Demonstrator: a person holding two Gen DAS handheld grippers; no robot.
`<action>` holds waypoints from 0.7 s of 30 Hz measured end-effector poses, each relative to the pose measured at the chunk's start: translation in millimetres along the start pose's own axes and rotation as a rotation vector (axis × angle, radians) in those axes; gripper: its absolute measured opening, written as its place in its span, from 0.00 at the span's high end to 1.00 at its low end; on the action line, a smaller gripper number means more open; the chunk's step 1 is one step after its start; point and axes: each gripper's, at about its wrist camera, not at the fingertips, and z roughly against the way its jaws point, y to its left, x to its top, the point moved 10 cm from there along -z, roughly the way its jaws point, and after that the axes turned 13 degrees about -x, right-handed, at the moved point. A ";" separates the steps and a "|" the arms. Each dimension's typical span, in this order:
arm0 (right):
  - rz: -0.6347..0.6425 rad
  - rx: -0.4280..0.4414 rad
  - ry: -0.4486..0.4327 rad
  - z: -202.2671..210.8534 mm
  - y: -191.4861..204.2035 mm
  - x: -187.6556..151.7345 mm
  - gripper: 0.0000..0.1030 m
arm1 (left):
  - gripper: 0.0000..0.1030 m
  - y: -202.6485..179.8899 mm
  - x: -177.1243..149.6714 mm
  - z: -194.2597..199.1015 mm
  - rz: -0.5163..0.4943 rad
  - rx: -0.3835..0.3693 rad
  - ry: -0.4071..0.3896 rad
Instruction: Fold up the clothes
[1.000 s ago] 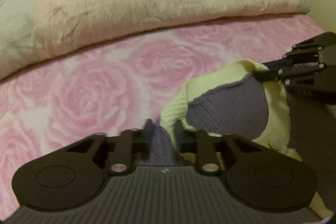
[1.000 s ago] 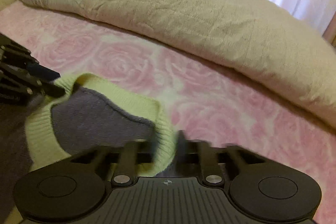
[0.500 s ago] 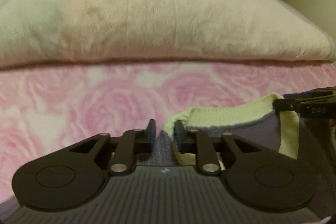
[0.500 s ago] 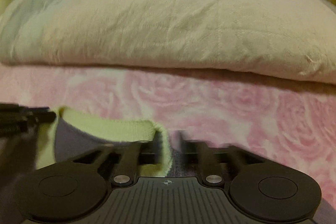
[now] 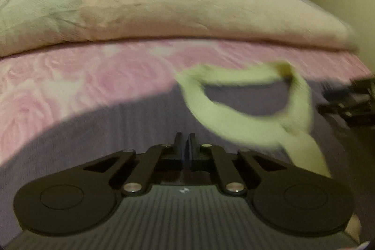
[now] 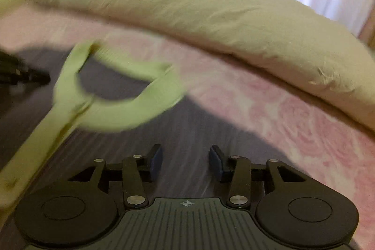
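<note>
Sweater (image 5: 145, 123): I had just released its collar (image 5: 236, 125); it lay flat on the bed (image 5: 70, 76), below the duvet (image 5: 164, 6). Left gripper (image 5: 185, 144) fingers clenched empty; right gripper (image 6: 185, 157) fingers parted, closing, nothing between.

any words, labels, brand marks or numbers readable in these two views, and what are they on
No readable text in either view.
Left gripper: a small white mark on its body, too small to read.
Right gripper: a small crosshair sign on its body, no letters.
Grey cardigan with its yellow-green neckband: no label or tag visible.
Pink rose blanket and beige duvet: pattern only, no writing.
</note>
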 end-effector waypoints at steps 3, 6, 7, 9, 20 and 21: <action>-0.138 0.017 0.023 -7.3 -18.7 10.8 0.58 | 0.97 21.3 24.9 5.1 0.146 0.038 -0.065; -0.240 -0.020 0.011 17.8 -34.3 15.3 0.58 | 0.84 12.8 33.4 36.0 0.202 0.039 -0.133; -0.249 -0.028 0.013 32.3 -35.7 11.5 0.58 | 0.84 5.4 30.5 47.0 0.204 0.025 -0.137; -0.217 -0.034 0.032 59.0 -25.8 -9.9 0.58 | 0.84 -9.5 4.7 75.3 0.202 0.018 -0.111; -0.041 -0.098 0.216 230.7 43.6 -198.7 0.58 | 0.89 -125.1 -218.6 215.4 0.102 0.169 0.205; -0.040 -0.105 0.257 245.6 44.0 -212.1 0.58 | 0.89 -133.1 -228.2 224.2 0.115 0.191 0.241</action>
